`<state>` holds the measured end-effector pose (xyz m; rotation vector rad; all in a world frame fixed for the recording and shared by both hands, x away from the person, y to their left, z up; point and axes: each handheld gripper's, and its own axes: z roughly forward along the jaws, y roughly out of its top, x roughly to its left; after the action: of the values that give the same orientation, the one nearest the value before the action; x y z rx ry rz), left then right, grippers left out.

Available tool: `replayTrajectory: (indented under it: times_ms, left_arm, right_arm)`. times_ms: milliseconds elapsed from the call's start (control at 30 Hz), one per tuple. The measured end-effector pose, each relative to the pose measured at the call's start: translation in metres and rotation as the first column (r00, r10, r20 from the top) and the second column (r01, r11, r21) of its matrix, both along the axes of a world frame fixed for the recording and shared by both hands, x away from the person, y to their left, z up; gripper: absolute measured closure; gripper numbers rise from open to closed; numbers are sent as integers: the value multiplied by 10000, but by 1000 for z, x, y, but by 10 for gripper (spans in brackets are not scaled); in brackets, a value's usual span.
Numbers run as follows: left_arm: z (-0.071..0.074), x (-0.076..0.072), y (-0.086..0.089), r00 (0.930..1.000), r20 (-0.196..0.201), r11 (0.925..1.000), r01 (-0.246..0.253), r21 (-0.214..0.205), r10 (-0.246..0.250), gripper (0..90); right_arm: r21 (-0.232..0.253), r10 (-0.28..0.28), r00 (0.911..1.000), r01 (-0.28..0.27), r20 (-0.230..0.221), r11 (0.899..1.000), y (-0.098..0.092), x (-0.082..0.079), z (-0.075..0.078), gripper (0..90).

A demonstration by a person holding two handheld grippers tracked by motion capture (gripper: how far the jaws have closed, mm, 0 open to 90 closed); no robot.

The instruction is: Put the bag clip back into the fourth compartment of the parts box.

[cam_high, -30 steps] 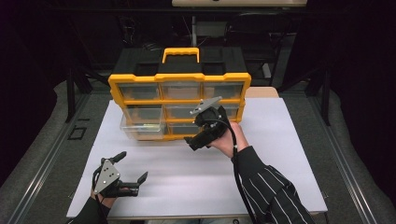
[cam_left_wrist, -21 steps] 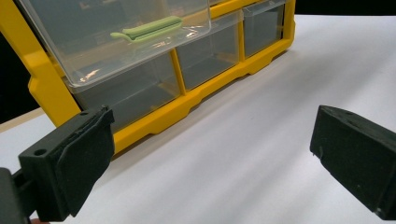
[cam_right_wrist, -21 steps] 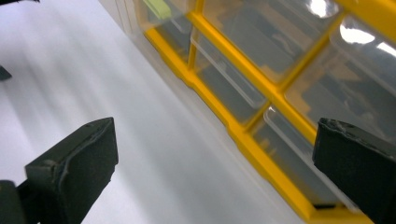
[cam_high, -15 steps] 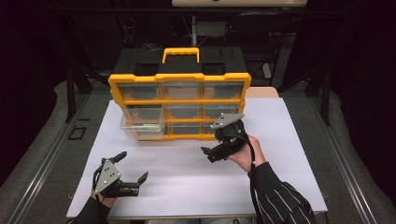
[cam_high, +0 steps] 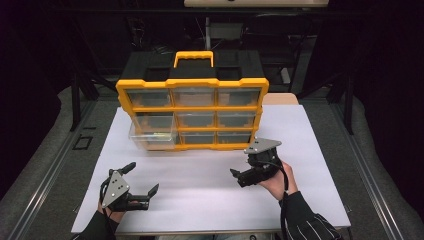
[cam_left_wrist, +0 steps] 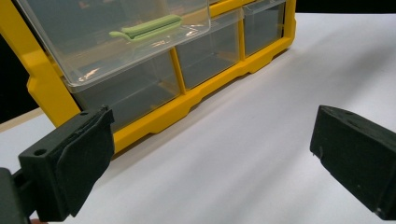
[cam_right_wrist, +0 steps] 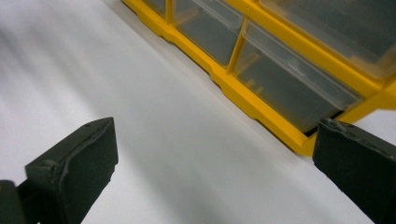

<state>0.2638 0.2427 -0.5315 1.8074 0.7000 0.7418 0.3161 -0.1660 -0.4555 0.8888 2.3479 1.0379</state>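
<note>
In the high view we see a yellow organizer [cam_high: 192, 112] with 9 clear drawers standing at the back of the white table [cam_high: 210, 195]. Its left middle drawer [cam_high: 152, 135] is pulled out. The left tongs [cam_high: 141, 179] sit near the table's front left, spread wide and holding nothing. The right tongs [cam_high: 239, 175] hover right of centre, in front of the organizer, also spread and empty.

In the left gripper view we see the tongs [cam_left_wrist: 210, 154] wide apart over bare table, touching nothing; a green clip [cam_left_wrist: 147, 27] lies in the pulled-out drawer [cam_left_wrist: 121, 42].

In the right gripper view the tongs [cam_right_wrist: 215, 158] gape, empty, with the organizer's [cam_right_wrist: 261, 100] bottom row ahead.
</note>
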Motion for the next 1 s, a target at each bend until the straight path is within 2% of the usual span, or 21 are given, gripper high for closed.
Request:
replayTrajectory:
  times_ms: [67,567,833,1000]
  left_arm:
    - [0,0,0,10000,-5,10000,-1,13,1,2]
    - [-1,1,-1,10000,-56,10000,24,38,-24,2]
    - [-1,1,0,10000,-62,10000,33,70,-32,2]
    - [-1,1,0,10000,-63,10000,48,73,-47,2]
  right_arm:
    - [25,-77,10000,77,-41,10000,-4,-3,-5,0]
    - [353,-702,9966,686,442,9970,-33,-22,-35,0]
    - [485,-903,9930,867,767,9951,-42,-35,-49,0]
    - [527,-1017,9877,960,1187,9940,-48,-44,-54,0]
